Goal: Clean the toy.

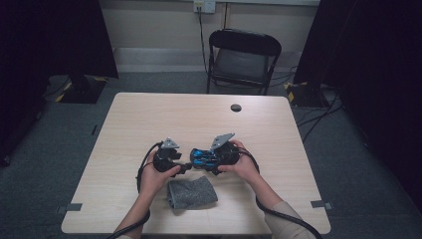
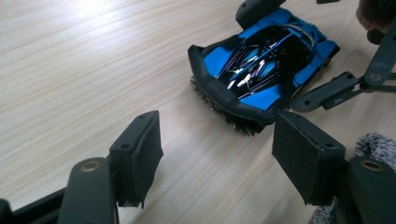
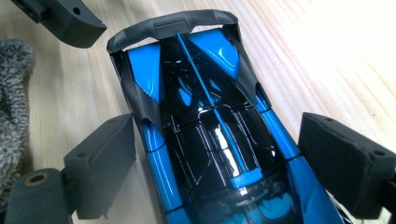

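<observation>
Left hand-held gripper (image 1: 185,167) sits low over the bench (image 1: 149,119), near-left of centre, its jaws pointing right. In my left gripper view the two pads stand apart with bare wood between them; nothing is gripped. One pad (image 2: 140,154) is at lower left, the other (image 2: 306,161) at lower right.

Right hand-held gripper (image 1: 195,158) faces it from the right, the person's hand (image 1: 244,164) wrapped round its body. The toy car (image 1: 204,157), blue with a glossy black canopy, lies between its jaws. In my right gripper view the car (image 3: 210,130) runs lengthwise up the frame, grey spoiler end at the far end, with a pad on each flank. The left pad (image 3: 105,163) lies close against the car's side; the right pad (image 3: 348,163) looks just clear of it. I cannot tell whether the pads press on the body.

From the left gripper view the car (image 2: 261,70) rests on the wood just beyond the left jaws, its dark end turned toward them, apart from both pads.

Grey cloth (image 1: 191,193) lies folded on the bench just nearer than both grippers, near the front edge. Its fuzzy edge shows at the left of my right gripper view (image 3: 14,102).

A black folding chair (image 1: 244,59) stands beyond the far edge.
</observation>
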